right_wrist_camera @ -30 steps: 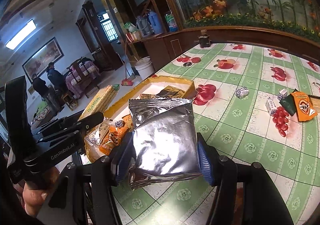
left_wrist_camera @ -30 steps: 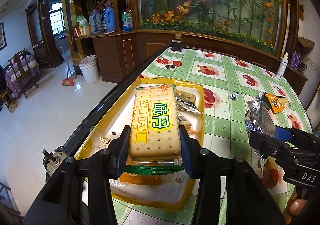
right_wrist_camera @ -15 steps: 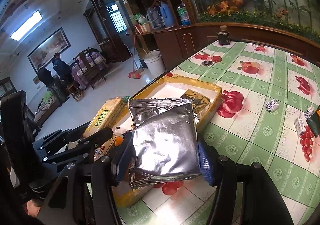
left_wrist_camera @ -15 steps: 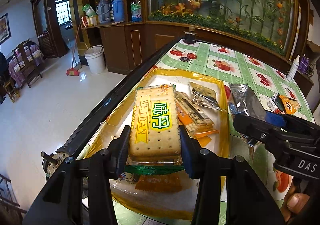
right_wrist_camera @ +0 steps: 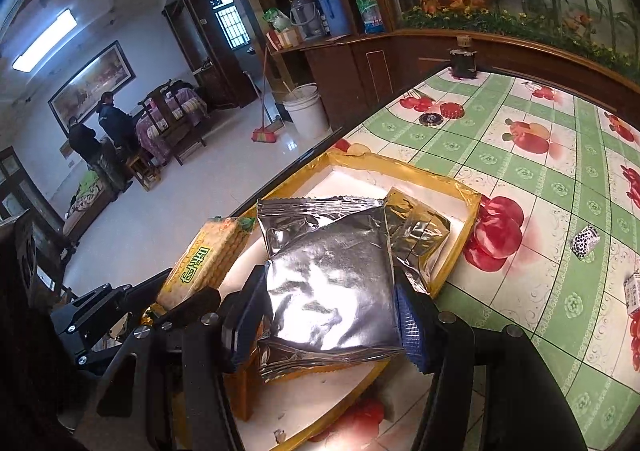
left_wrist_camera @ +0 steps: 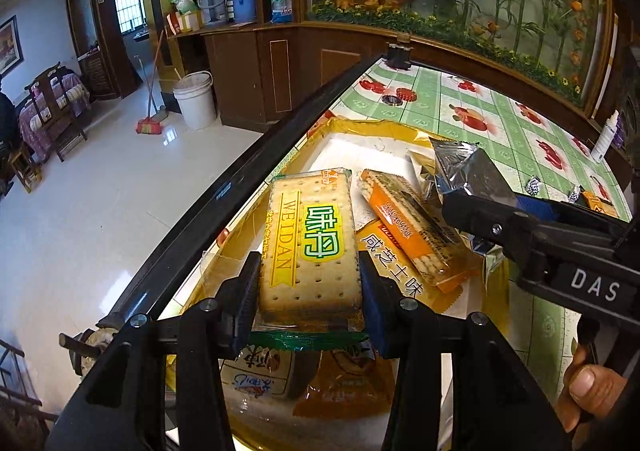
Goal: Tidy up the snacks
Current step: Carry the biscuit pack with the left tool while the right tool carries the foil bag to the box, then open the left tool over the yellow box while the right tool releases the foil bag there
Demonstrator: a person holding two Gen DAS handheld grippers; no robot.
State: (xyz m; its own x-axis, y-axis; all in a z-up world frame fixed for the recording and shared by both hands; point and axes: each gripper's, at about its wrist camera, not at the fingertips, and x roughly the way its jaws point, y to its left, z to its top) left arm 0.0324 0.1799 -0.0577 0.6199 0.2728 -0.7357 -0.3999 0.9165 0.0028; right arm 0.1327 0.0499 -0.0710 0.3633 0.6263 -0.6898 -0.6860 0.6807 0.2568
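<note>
My left gripper [left_wrist_camera: 308,299] is shut on a cracker pack [left_wrist_camera: 310,247] with a yellow and green label, held over the yellow-rimmed white tray [left_wrist_camera: 360,129]. Orange snack packs [left_wrist_camera: 408,227] lie in the tray beside it. My right gripper [right_wrist_camera: 326,311] is shut on a silver foil pouch [right_wrist_camera: 328,275], also above the tray [right_wrist_camera: 460,193]. In the left wrist view the right gripper [left_wrist_camera: 516,227] reaches in from the right with the pouch [left_wrist_camera: 468,167]. The cracker pack [right_wrist_camera: 212,255] shows left of the pouch in the right wrist view.
The tray sits at the left edge of a green-checked fruit-print tablecloth [right_wrist_camera: 560,171]. Small wrapped candies [right_wrist_camera: 586,243] and a dark tin [right_wrist_camera: 432,119] lie on it. A gold foil pack [right_wrist_camera: 416,227] rests in the tray. Two people [right_wrist_camera: 108,123] stand far off in the room.
Both grippers have carried their packs leftward and forward over the tray. The right gripper's pouch was beside the tray and now hangs above it, close to the cracker pack.
</note>
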